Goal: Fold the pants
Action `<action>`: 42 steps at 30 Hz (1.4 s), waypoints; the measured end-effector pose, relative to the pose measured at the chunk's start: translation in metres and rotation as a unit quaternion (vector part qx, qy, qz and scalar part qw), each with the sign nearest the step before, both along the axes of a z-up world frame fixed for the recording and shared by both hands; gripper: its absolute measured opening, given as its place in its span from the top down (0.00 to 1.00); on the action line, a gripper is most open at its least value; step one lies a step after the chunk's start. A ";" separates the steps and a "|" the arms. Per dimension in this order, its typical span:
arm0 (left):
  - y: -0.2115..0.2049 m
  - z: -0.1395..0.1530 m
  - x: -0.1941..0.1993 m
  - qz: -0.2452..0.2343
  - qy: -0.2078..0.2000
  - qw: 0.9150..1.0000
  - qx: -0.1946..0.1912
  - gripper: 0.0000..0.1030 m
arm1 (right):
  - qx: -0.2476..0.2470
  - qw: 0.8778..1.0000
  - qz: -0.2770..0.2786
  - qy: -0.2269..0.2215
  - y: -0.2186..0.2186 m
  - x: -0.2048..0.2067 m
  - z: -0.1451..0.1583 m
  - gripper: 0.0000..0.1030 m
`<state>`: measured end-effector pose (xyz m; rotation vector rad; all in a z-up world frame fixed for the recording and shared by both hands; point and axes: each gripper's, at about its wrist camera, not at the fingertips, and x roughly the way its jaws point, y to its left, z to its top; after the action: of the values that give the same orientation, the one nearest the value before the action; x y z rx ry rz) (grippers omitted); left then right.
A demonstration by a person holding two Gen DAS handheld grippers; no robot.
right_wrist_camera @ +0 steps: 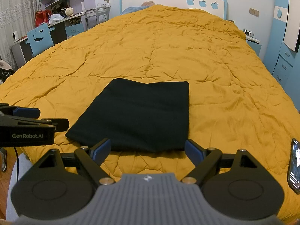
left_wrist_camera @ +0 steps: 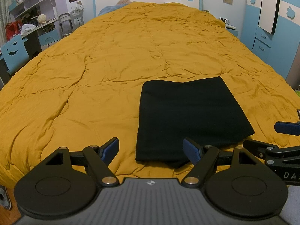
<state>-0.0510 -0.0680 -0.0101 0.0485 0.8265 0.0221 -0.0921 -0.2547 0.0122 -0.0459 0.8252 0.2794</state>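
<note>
Lying folded, black pants (left_wrist_camera: pixel 189 116) (folds indistinct)

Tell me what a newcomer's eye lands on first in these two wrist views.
The wide, wrinkled mustard-yellow quilt fills both views. On its near part lies a black pair of pants folded into a flat rectangle. The open left gripper and open right gripper sit at its near edge, holding nothing.

"GenRobot.AI" is printed in white on the left tongs (right_wrist_camera: pixel 28 112); the right tongs (left_wrist_camera: pixel 286 129) show only "DA", cut off.
</note>
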 end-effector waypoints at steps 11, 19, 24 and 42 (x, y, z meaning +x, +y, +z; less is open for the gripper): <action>-0.001 -0.001 0.001 -0.002 0.001 1.000 0.000 0.12 | 0.001 1.000 0.000 -0.001 0.000 0.000 0.003 0.20; -0.001 -0.002 0.002 -0.004 0.004 1.000 -0.001 0.12 | 0.001 1.000 -0.001 -0.002 0.000 0.000 0.005 0.20; -0.001 -0.004 0.002 -0.004 0.008 1.000 -0.003 0.12 | 0.000 1.000 -0.002 -0.001 0.000 0.000 0.005 0.20; 0.001 -0.005 0.004 -0.004 0.012 1.000 -0.007 0.12 | -0.001 1.000 -0.005 -0.001 0.000 0.000 0.004 0.20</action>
<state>-0.0474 -0.0672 -0.0156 0.0383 0.8513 0.0088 -0.0918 -0.2545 0.0164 -0.0432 0.8235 0.2684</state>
